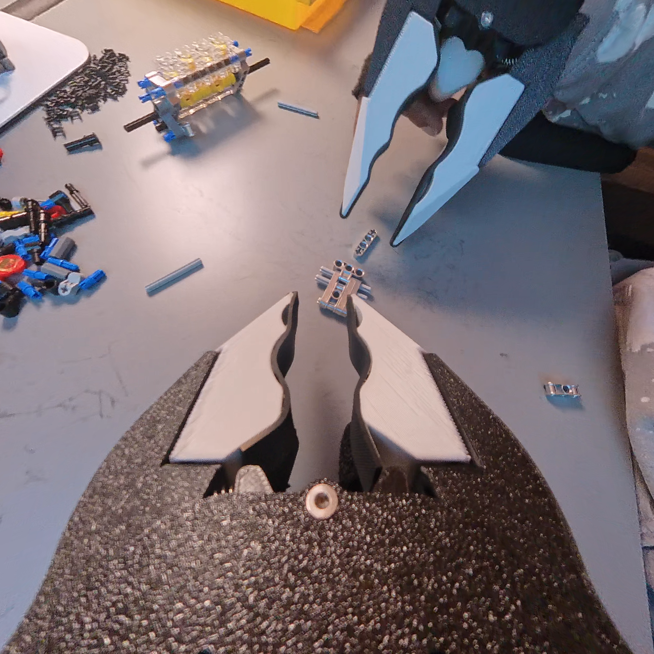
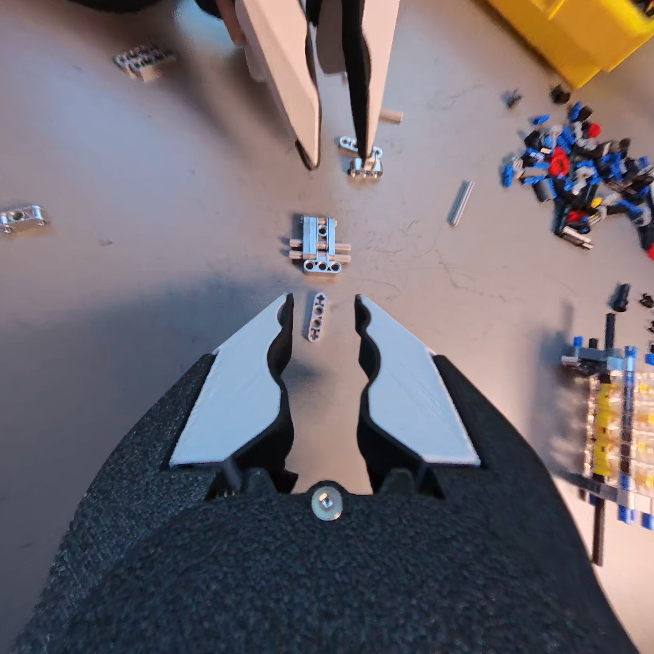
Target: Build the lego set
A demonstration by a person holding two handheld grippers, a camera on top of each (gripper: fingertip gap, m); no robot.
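Two tools, left tool (image 1: 322, 297) and right tool (image 2: 323, 297), both released; one grey assembly (image 1: 342, 288) between.

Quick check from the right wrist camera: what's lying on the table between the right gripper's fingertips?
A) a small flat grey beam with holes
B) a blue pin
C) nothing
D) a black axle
A: a small flat grey beam with holes lies on the table between the open fingertips of the right gripper, untouched.
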